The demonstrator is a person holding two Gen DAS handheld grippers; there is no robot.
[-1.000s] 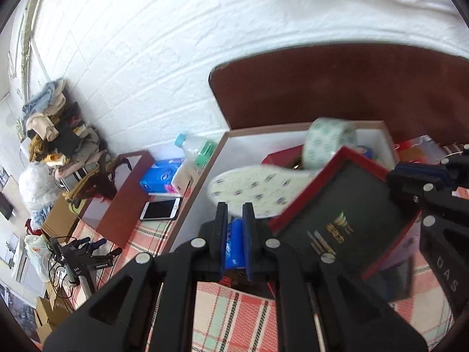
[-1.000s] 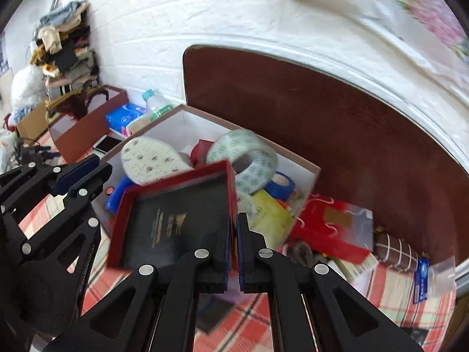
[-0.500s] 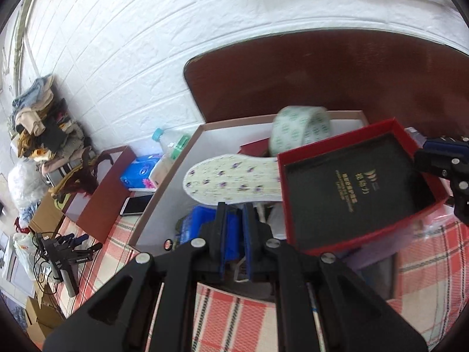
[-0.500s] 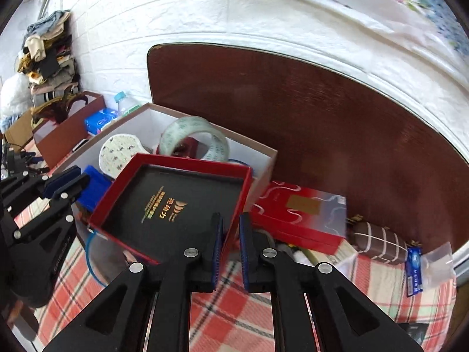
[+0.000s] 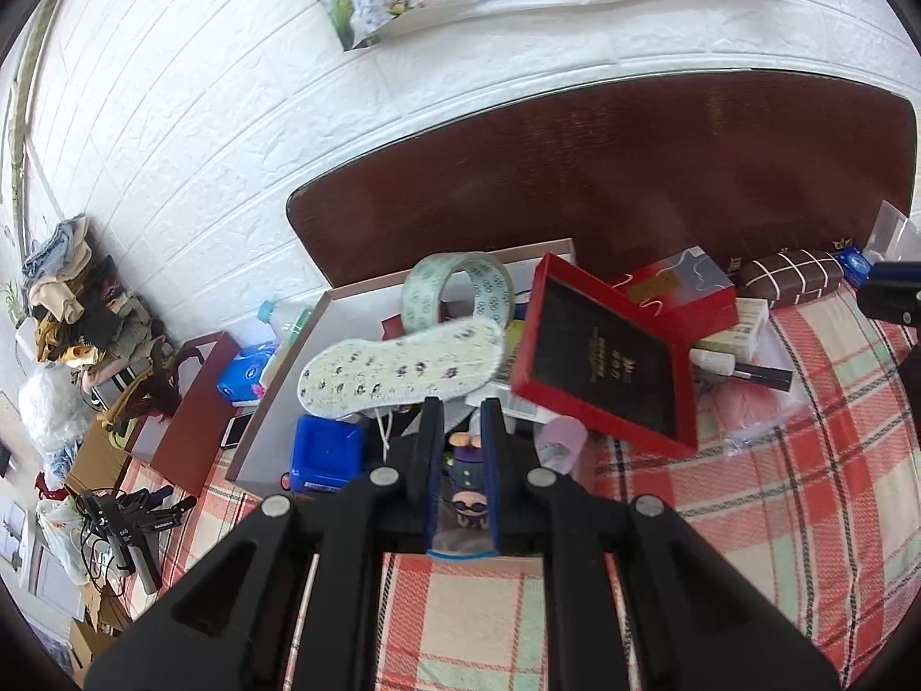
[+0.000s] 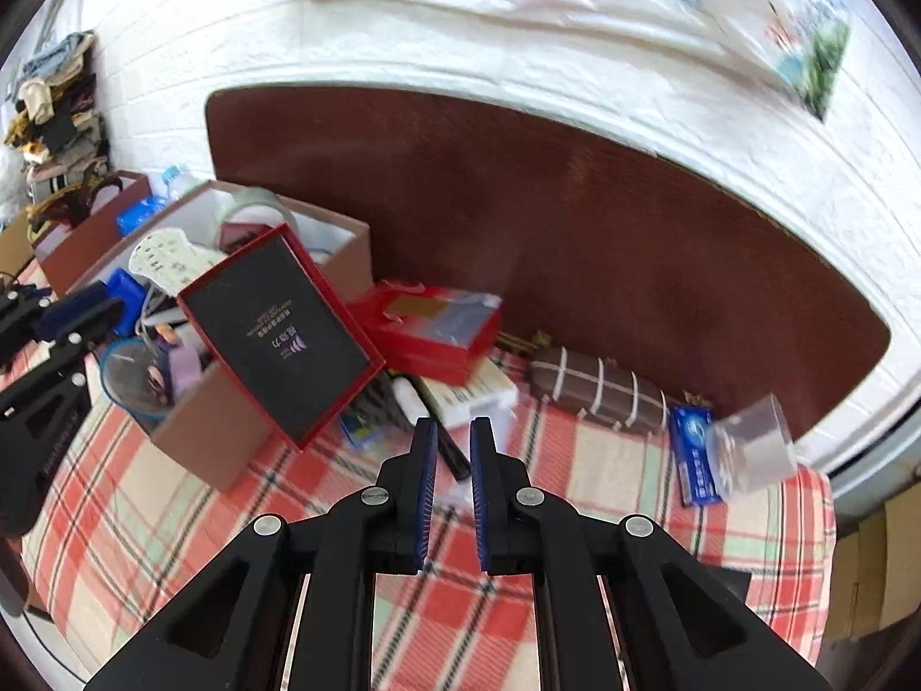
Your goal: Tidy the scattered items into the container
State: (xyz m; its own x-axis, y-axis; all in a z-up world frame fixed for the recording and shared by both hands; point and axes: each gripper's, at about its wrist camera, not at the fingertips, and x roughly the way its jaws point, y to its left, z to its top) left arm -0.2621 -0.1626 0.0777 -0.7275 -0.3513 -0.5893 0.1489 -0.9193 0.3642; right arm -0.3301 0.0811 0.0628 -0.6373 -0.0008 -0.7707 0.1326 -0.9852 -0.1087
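Against the brown headboard (image 6: 575, 230), on the plaid bedspread (image 6: 575, 495), stands one cardboard box (image 6: 207, 437) holding a roll of patterned tape (image 5: 457, 288), a spotted insole (image 5: 397, 371), a blue case (image 5: 325, 452) and a clear cup (image 6: 129, 377); one red tray with a black lining (image 6: 282, 340) lies tilted across the box's rim, overhanging its near corner. Beside the box on the bedspread lie one red gift box (image 6: 437, 328), a brown checked pouch (image 6: 598, 388), a blue packet (image 6: 693, 455) and a clear plastic bag (image 6: 748, 449). Behind is a white brick wall (image 5: 172, 115). The left gripper (image 5: 460, 420) hovers over the box's near edge, fingers parted and empty. The right gripper (image 6: 449, 443) hangs over the bedspread, fingers parted, grasping nothing
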